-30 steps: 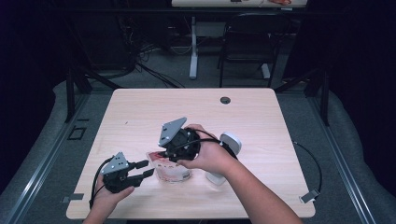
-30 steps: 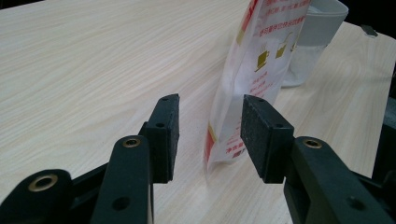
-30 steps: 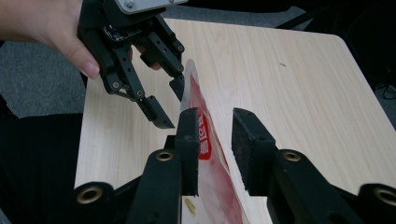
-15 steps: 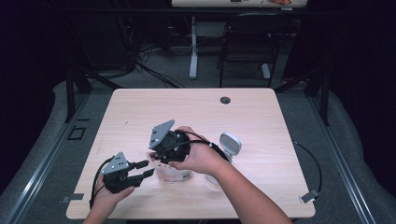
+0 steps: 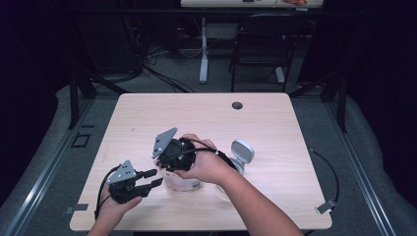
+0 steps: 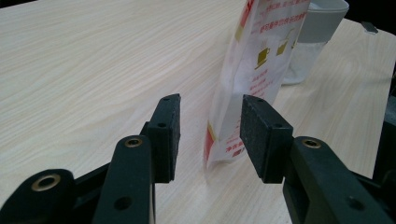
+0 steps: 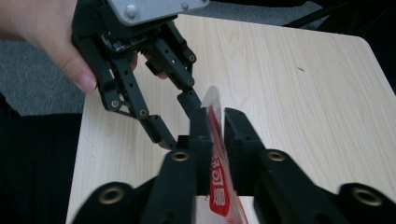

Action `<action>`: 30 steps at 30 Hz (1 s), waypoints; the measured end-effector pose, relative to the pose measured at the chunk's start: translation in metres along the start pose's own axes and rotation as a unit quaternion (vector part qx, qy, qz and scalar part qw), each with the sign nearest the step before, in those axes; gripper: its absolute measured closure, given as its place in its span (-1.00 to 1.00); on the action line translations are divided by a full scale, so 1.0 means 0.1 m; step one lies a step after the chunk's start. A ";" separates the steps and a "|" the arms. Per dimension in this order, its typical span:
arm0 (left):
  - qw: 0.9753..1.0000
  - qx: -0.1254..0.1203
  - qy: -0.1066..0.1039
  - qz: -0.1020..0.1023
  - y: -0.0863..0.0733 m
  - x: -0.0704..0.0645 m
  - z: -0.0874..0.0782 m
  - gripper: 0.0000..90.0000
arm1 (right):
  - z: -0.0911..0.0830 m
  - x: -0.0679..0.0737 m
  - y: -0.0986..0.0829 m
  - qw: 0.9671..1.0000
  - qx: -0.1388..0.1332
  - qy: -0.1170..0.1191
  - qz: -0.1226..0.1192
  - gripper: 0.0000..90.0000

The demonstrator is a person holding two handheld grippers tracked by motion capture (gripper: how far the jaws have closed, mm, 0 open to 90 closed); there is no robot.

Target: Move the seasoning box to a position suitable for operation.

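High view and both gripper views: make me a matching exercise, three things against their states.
1. left gripper
2. right gripper
3. clear plastic cup with a grey rim

a. stands on the light wooden table behind the pouch
b. jaws apart, the pouch's lower edge just beyond them
c. clamped on the top edge of the white pouch with red print

Pairs: 1-b, 2-c, 3-a

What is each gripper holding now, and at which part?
The right gripper pinches the printed packet by its top edge; the left gripper is open, holding nothing.

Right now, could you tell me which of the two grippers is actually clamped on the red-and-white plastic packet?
The right gripper: its jaws pinch the red-and-white plastic packet; the left gripper is open.
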State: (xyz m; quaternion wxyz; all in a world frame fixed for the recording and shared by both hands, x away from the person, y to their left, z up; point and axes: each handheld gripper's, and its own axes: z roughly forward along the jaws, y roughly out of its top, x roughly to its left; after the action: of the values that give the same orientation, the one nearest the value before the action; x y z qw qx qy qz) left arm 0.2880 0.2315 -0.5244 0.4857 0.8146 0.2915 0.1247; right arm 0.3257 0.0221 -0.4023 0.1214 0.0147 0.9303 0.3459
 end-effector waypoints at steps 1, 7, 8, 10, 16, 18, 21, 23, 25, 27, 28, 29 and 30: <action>1.000 -0.002 0.000 0.000 0.00 0.00 0.00 0.30 | 0.00 0.00 0.00 1.000 0.000 0.002 -0.004 0.91; 1.000 -0.003 0.000 -0.002 0.00 0.00 0.00 0.30 | -0.06 -0.02 0.00 1.000 0.016 0.002 -0.017 1.00; 1.000 -0.003 0.000 0.000 0.00 0.00 0.00 0.30 | -0.07 -0.03 -0.01 1.000 0.017 0.002 -0.019 1.00; 1.000 -0.001 0.001 0.001 0.00 0.00 0.00 0.30 | -0.09 -0.03 -0.02 1.000 0.017 0.002 -0.020 1.00; 1.000 -0.003 -0.001 0.000 0.00 -0.01 0.01 0.29 | -0.18 -0.05 -0.08 1.000 0.013 -0.001 -0.015 1.00; 1.000 -0.003 -0.002 -0.001 0.00 -0.02 0.02 0.28 | -0.21 -0.06 -0.11 1.000 0.010 0.001 -0.014 1.00; 1.000 -0.001 -0.003 0.001 0.00 -0.02 0.03 0.26 | -0.26 -0.07 -0.16 1.000 0.002 0.002 -0.004 1.00; 1.000 0.001 -0.004 0.004 0.00 -0.02 0.04 0.23 | -0.29 -0.07 -0.18 1.000 0.002 0.004 -0.002 1.00; 1.000 0.005 -0.008 0.007 -0.01 -0.03 0.05 0.20 | -0.32 -0.06 -0.21 1.000 0.001 0.003 0.000 1.00; 1.000 0.010 -0.013 0.007 -0.01 -0.04 0.08 0.18 | -0.35 -0.06 -0.22 1.000 -0.002 0.002 0.000 1.00; 1.000 0.010 -0.012 0.009 -0.01 -0.05 0.10 0.18 | -0.37 -0.06 -0.23 1.000 -0.009 0.003 0.003 1.00; 1.000 0.012 -0.014 0.010 -0.02 -0.06 0.12 0.17 | -0.39 -0.05 -0.24 1.000 -0.013 0.005 0.005 1.00; 1.000 0.018 -0.019 0.014 -0.02 -0.08 0.14 0.16 | -0.41 -0.05 -0.24 1.000 -0.014 0.006 0.003 1.00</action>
State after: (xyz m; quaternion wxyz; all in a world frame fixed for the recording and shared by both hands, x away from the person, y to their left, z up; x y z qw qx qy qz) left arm 0.2877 0.2180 -0.5324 0.4747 0.8296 0.2725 0.1104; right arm 0.3227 -0.0231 -0.3869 0.1145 0.0138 0.9261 0.3592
